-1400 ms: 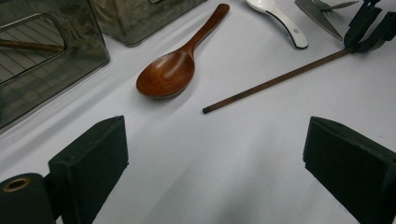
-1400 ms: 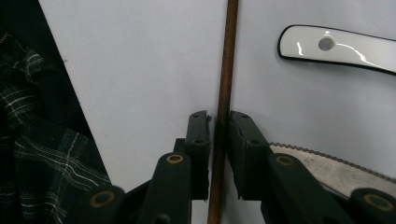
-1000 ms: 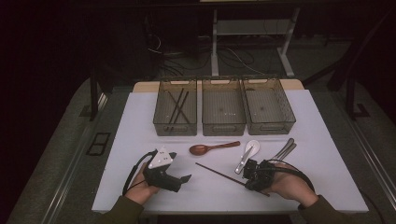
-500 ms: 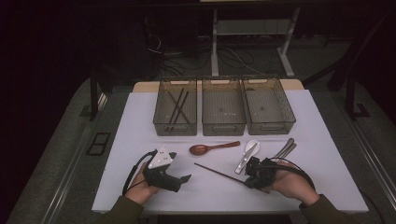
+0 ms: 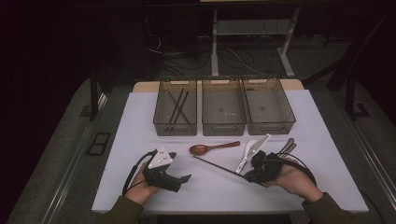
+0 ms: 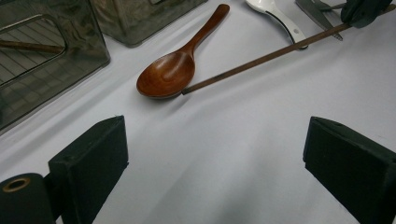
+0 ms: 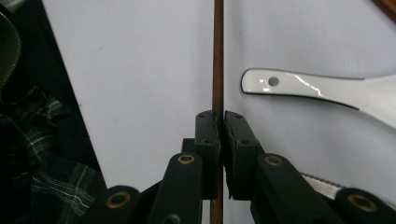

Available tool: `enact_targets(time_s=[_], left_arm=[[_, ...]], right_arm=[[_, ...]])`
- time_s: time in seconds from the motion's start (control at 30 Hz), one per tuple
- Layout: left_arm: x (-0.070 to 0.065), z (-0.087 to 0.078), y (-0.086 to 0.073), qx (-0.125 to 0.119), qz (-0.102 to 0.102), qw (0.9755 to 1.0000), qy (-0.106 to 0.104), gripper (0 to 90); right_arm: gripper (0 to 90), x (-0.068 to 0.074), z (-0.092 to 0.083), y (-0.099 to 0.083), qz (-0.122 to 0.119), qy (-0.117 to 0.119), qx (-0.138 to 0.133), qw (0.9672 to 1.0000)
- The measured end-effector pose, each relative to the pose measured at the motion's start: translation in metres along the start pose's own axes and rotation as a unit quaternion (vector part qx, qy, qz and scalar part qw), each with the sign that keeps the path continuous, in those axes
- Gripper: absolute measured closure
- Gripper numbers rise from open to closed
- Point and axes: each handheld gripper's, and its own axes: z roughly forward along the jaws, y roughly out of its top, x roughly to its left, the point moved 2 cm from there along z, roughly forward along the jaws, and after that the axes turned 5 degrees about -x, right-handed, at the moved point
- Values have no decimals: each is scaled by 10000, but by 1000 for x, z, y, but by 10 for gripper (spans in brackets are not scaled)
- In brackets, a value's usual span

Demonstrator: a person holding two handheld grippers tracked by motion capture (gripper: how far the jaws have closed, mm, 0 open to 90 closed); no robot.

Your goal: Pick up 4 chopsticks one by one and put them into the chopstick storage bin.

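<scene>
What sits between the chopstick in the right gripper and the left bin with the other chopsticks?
The wooden spoon lies near the chopstick tip, toward the left bin. The right gripper is shut on the chopstick; lifted, it should clear the spoon.

Three bins stand side by side at the back of the table [image 5: 140,186]: the left bin [image 5: 175,112] holds chopsticks [image 5: 178,105]. In front of them lie a spoon [image 5: 212,148], a ladle spoon [image 5: 248,152] to its right, and cutlery [image 5: 286,146] farther right. A chopstick [image 5: 217,165] slants from just before the spoon toward the right gripper [image 5: 257,176]; the left gripper [image 5: 180,178] sits left of it.
</scene>
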Motion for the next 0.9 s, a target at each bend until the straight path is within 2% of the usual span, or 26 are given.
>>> enact_targets(time_s=[0.2,0.3,0.37,0.43,0.6,0.73,0.9], left_arm=[[0,0,0,0,-3,10000,1,56],[0,0,0,0,-2,10000,1,56],[0,0,0,-4,-10,10000,2,56],[0,0,0,6,-4,10000,-2,56],[0,1,0,10,19,10000,0,56],[0,1,-1,21,19,10000,1,56],[0,2,-1,27,4,10000,14,56]], right_arm=[[841,-2,-9,2,136,37,-332,9994],[841,-4,-14,4,232,19,-628,9978],[841,-6,-17,6,394,25,-915,9950],[841,-10,-19,7,435,-1,-1095,9930],[841,-17,-20,12,561,-24,-1433,9881],[841,-23,-18,18,607,13,-1634,9847],[841,-29,-18,26,667,-50,-1886,9798]])
